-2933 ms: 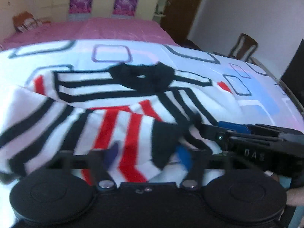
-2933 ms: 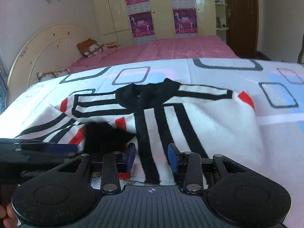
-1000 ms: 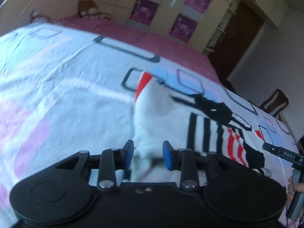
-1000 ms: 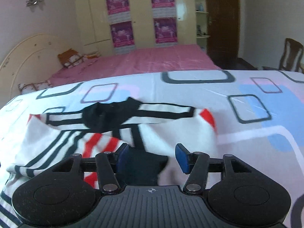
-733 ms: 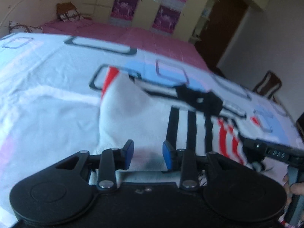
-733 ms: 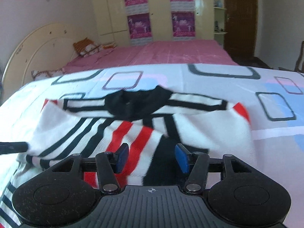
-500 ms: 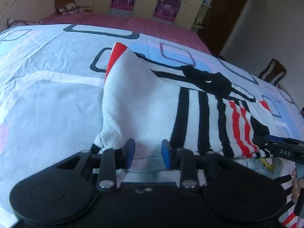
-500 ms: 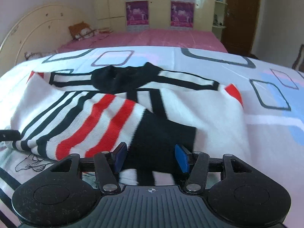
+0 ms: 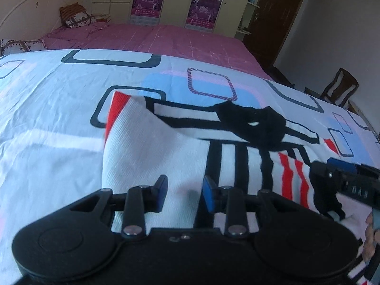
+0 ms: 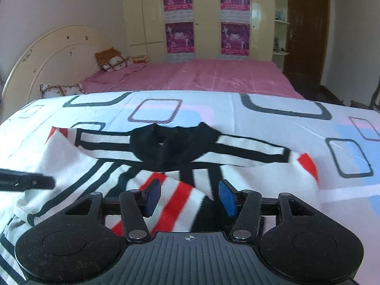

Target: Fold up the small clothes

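I see the white knitted top with black and red stripes and a black collar [image 10: 180, 142] lying on the white bedsheet printed with rounded squares [image 9: 47, 123], collar on its far side from me. Since a second ago the sleeve with red stripes has come across the body: it now lies just on the near side of the collar, its black cuff toward the right. The other side panel is also turned in, plain white reverse up, left of the collar.

My left gripper [image 9: 184, 191] is over that white panel. Its blue pads stand apart with cloth between them; I cannot tell whether they pinch it. My right gripper [image 10: 188, 198] hangs above the red-striped sleeve, jaws clearly parted, gripping nothing.

Judgement: both side folds look laid. What remains is likely bringing the hem, nearest me, up toward the collar.
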Available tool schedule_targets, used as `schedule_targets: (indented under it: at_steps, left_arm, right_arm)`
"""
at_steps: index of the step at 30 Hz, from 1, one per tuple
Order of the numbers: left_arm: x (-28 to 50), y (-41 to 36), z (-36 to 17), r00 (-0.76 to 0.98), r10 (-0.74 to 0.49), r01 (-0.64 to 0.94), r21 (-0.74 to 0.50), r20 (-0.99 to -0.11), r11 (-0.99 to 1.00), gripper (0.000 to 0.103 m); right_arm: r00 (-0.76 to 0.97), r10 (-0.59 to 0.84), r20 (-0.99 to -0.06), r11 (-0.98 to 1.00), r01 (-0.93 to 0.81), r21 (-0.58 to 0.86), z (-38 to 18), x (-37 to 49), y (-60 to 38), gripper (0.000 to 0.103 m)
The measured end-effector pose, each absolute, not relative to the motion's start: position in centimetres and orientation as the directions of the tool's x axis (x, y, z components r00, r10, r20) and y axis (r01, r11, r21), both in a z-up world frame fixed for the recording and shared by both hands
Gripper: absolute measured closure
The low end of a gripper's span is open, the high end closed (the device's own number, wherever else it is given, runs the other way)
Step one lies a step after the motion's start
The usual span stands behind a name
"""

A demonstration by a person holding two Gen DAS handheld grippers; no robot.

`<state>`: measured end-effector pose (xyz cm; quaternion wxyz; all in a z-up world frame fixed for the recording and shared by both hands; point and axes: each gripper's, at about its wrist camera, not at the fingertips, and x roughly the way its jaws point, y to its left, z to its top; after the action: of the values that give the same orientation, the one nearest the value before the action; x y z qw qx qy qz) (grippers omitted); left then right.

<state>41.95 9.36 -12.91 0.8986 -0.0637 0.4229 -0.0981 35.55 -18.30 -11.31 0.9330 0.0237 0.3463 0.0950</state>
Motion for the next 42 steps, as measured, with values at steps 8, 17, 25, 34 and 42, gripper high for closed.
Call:
schedule_targets:
  at_steps: [8,17,25,34,42]
  left_arm:
    - [44.8,9.7,-14.0,0.621,-0.214,0.090,-0.203,-0.754,0.975,0.071]
    - [47.5,11.5,-15.1,0.649,-0.173,0.027,-0.205,-0.741,0.978,0.074]
    - [47.6,11.9,-15.2,0.669,-0.148,0.006,-0.194,-0.728,0.981,0.077]
    - [47.5,11.5,-15.0,0.656,-0.133,0.023,-0.157,-0.743,0.987,0.071]
    - [45.2,11.5,-13.5,0.667,-0.145,0.039,-0.161,-0.731,0.986,0.066]
  right_arm:
    - [0.732,0.226,-0.642,0.972,-0.214,0.098,-12.2,36.7,-16.3,0.061]
    - [0.705,0.222,-0.673,0.968,-0.240,0.068,-14.0,38.2,-15.3,0.064]
    - [0.712,0.182,-0.678,0.977,-0.212,0.040,-14.9,38.5,-16.9,0.064]
    - [0.720,0.149,-0.678,0.985,-0.166,0.041,-13.9,37.7,-19.5,0.064]
    - [0.728,0.137,-0.672,0.990,-0.125,0.067,-12.5,34.9,-23.1,0.064]
